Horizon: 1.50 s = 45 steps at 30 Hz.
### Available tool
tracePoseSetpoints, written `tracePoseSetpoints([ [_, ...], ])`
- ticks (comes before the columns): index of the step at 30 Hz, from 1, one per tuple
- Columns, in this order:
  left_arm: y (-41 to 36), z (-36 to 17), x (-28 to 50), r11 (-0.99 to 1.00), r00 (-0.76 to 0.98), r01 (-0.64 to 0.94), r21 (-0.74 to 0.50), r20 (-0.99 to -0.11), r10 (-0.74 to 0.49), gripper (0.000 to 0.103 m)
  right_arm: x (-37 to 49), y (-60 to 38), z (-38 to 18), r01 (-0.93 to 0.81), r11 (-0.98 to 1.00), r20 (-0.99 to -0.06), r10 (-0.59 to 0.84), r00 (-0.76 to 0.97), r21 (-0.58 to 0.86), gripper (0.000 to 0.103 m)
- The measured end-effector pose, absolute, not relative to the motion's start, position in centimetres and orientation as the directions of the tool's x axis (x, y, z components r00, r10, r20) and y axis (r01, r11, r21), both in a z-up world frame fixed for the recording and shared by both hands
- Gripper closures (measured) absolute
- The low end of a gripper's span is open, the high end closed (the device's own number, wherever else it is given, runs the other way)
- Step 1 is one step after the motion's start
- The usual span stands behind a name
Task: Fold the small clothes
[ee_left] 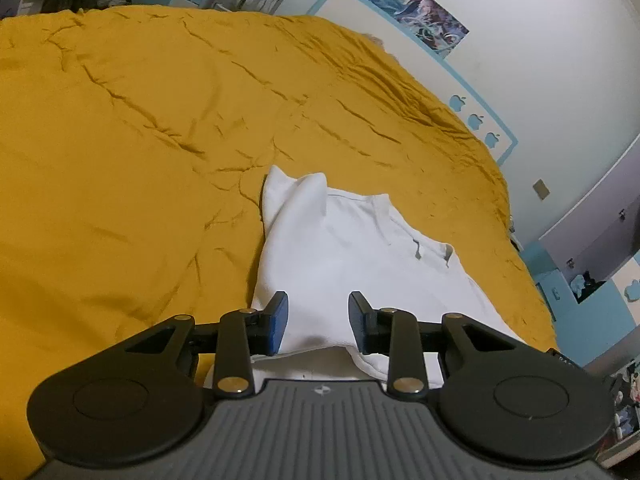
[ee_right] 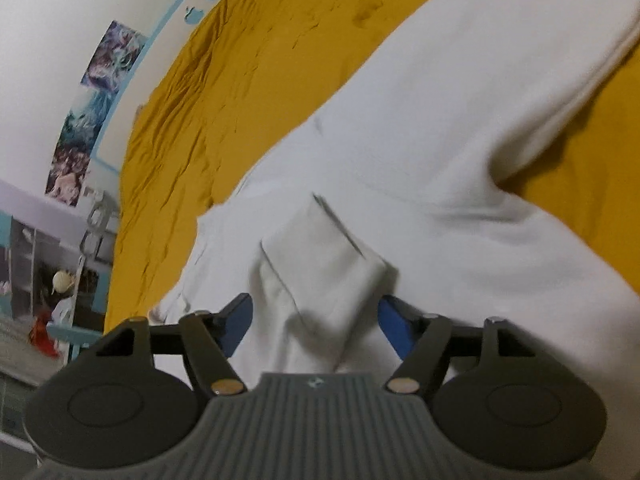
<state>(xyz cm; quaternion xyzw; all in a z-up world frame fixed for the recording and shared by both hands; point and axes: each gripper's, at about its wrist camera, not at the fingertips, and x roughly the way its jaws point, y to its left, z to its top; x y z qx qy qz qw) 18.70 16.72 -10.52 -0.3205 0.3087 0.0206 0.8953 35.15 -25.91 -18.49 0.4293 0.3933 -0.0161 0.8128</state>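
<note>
A white t-shirt [ee_left: 352,248] lies on a mustard-yellow bedspread [ee_left: 140,140], partly folded, its collar toward the right and a sleeve sticking up at the far end. My left gripper [ee_left: 319,322] is open just above the shirt's near edge, with cloth lying between and below its blue pads. In the right wrist view the same shirt [ee_right: 440,140] fills the frame. My right gripper [ee_right: 316,322] is open wide, with a raised fold of the white cloth [ee_right: 324,264] between its blue fingers, not pinched.
The bedspread [ee_right: 260,60] stretches far to the left and back. A white wall with posters [ee_left: 424,20] and a blue-trimmed headboard [ee_left: 472,92] runs along the bed's far right side. Shelves and clutter [ee_right: 52,280] stand beyond the bed's end.
</note>
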Motion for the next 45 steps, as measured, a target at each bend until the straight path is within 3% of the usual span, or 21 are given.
tracePoseSetpoints([
  [1,16.8,-10.7,18.3,0.793,0.811,-0.234,-0.562,-0.563,-0.160,0.066,35.5,-25.7,-18.1,0.355,0.650,-0.663,0.314,0.679,0.672,0.098],
  [4,16.9,-10.7,17.3,0.793,0.818,-0.229,-0.565,-0.553,-0.158,0.066,34.9,-26.4,-16.1,0.304,0.678,-0.628,0.297,0.720,0.669,0.103],
  [7,16.7,-11.0,17.2,0.799,0.819,-0.223,-0.559,-0.552,-0.158,0.058,33.3,-27.5,-14.1,0.274,0.690,-0.580,0.256,0.773,0.669,0.103],
  [11,16.0,-11.4,17.8,0.801,0.810,-0.217,-0.558,-0.561,-0.170,0.058,32.6,-28.7,-15.1,0.356,0.730,-0.643,0.147,0.752,0.583,0.103],
  [14,15.5,-11.6,18.1,0.802,0.807,-0.215,-0.557,-0.564,-0.175,0.058,32.8,-29.6,-17.9,0.430,0.679,-0.711,0.196,0.675,0.595,0.096],
  [17,15.3,-11.5,18.8,0.794,0.806,-0.207,-0.571,-0.560,-0.193,0.058,32.4,-29.2,-18.2,0.423,0.670,-0.697,0.199,0.689,0.609,0.094],
  [20,14.8,-11.7,19.6,0.800,0.793,-0.185,-0.570,-0.568,-0.221,0.051,31.3,-28.9,-16.6,0.430,0.695,-0.688,0.128,0.714,0.576,0.080],
  [22,14.5,-12.0,19.8,0.812,0.779,-0.195,-0.550,-0.590,-0.213,0.051,30.5,-28.0,-15.1,0.405,0.736,-0.654,0.067,0.754,0.542,0.064],
  [27,13.6,-12.5,19.6,0.805,0.775,-0.169,-0.569,-0.581,-0.247,0.051,32.0,-25.9,-13.2,0.202,0.778,-0.549,0.209,0.809,0.595,0.063],
  [31,13.1,-13.3,20.1,0.837,0.732,-0.196,-0.511,-0.644,-0.222,0.045,34.6,-23.6,-15.1,0.184,0.776,-0.594,0.283,0.753,0.603,0.064],
  [34,13.7,-14.6,20.3,0.855,0.688,-0.234,-0.464,-0.700,-0.191,0.046,35.5,-23.4,-16.8,0.269,0.779,-0.666,0.241,0.706,0.567,0.066],
  [37,14.6,-15.0,19.9,0.843,0.683,-0.237,-0.483,-0.700,-0.209,0.052,34.9,-24.9,-17.0,0.310,0.767,-0.683,0.220,0.697,0.563,0.065],
  [41,14.3,-13.4,19.5,0.844,0.675,-0.266,-0.465,-0.715,-0.182,0.051,32.1,-28.7,-14.9,0.324,0.733,-0.645,0.200,0.738,0.598,0.062],
  [43,12.9,-12.0,19.3,0.856,0.693,-0.215,-0.470,-0.691,-0.206,0.049,30.2,-32.2,-13.6,0.370,0.713,-0.625,0.123,0.771,0.596,0.053],
  [45,11.0,-10.5,19.3,0.866,0.705,-0.153,-0.476,-0.666,-0.241,0.047,27.8,-36.0,-12.3,0.431,0.681,-0.601,0.017,0.799,0.592,0.053],
])
